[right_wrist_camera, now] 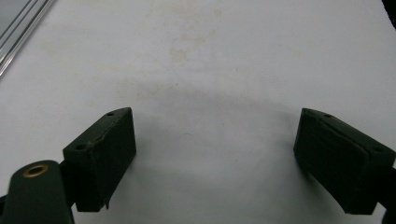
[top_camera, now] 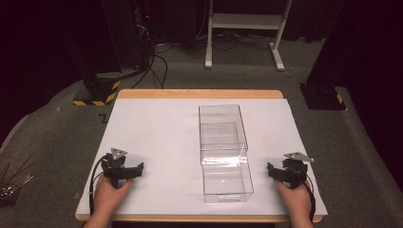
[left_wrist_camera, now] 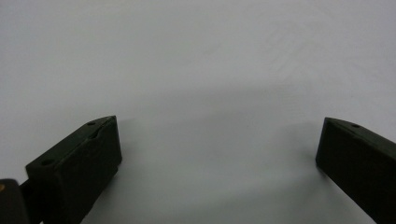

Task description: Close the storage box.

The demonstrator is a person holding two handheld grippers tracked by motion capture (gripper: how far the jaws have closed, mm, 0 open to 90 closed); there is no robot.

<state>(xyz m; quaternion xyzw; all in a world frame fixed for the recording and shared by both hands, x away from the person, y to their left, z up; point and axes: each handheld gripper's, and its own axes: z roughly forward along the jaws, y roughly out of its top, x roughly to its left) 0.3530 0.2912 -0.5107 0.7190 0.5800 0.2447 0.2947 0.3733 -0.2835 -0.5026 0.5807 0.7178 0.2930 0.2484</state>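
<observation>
Both hands rest at the near edge of the table, and nothing is in play yet. The left gripper (top_camera: 124, 167) sits on the white sheet-covered tabletop (top_camera: 157, 133), jaws spread wide apart with only bare white surface between them in the left gripper view (left_wrist_camera: 219, 154). Over on the other side, the right gripper (top_camera: 285, 171) mirrors it, jaws also wide apart and holding nothing, as its own view confirms (right_wrist_camera: 215, 154).

Between the two stands the piece they look set to handle: a clear, rectangular plastic box (top_camera: 223, 152), long and see-through, running from the middle of the table toward the near edge. It appears to be in two sections, a far part and a near part that looks slightly offset, perhaps a drawer slid partly out, though the transparent walls make that hard to settle. Its pale edge just clips the top left corner of the right gripper view (right_wrist_camera: 18, 28).

Progress, by my reading: none yet. Neither gripper touches the box; each is well apart from it, so reach, grip and whatever follows all remain.

Obstacles? Very few. The sheet around the box is bare. Beyond the table, a white metal stand (top_camera: 244, 28) and black cables (top_camera: 157, 66) sit on the grey floor, out of the way.
</observation>
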